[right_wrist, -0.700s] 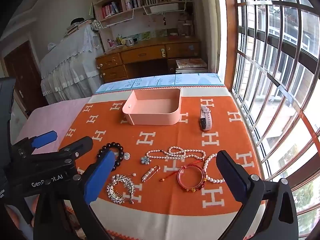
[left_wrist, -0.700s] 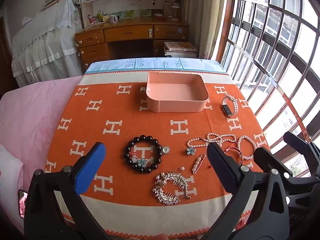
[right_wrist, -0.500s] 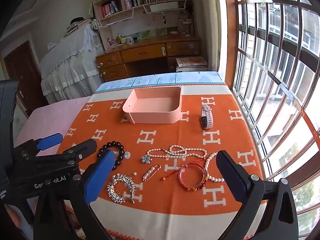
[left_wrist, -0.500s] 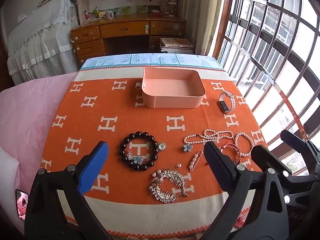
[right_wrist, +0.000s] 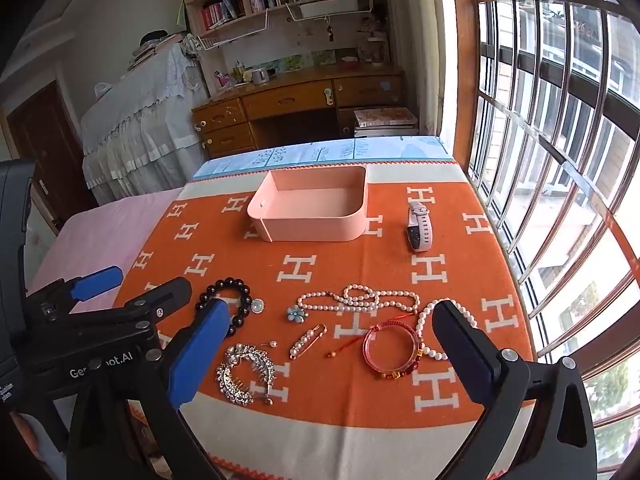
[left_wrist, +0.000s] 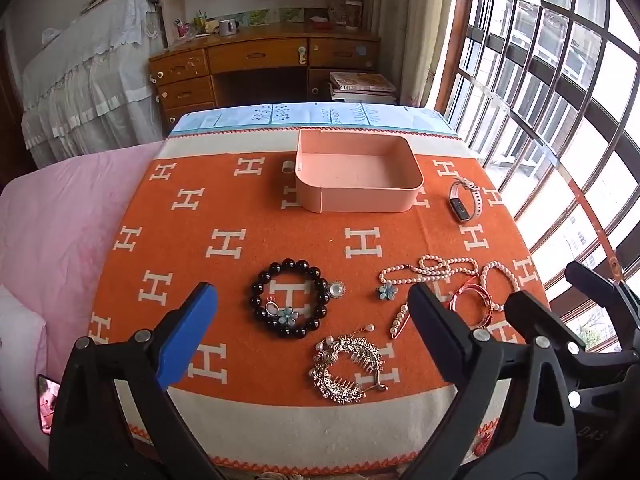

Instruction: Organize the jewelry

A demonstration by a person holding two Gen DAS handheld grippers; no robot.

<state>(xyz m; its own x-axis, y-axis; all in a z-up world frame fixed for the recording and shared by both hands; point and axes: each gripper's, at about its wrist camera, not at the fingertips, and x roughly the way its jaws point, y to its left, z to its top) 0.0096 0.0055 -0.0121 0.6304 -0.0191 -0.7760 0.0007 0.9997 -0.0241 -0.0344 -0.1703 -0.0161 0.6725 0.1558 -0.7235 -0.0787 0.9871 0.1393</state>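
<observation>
A: What carries everything?
B: A counter under an orange cloth (left_wrist: 280,232) with white H marks.

A: The biggest item on it?
B: A pink tray (left_wrist: 356,200) at the far side, nothing inside it.

A: And the two tools?
B: The left tool (left_wrist: 312,312) and the right tool (right_wrist: 328,332) both hover above the near edge, jaws spread wide, gripping nothing.

A: Where's the jewelry?
B: All loose on the cloth, near side. A black bead bracelet (left_wrist: 290,298) lies to the left, a pearl necklace (right_wrist: 360,298) to the right, with a red bangle (right_wrist: 394,350) just in front of it. A silver hair comb (left_wrist: 346,364) sits nearest the edge. A white watch (right_wrist: 419,227) rests beside the tray. A small pearl pin (right_wrist: 306,342) lies between comb and bangle.
</observation>
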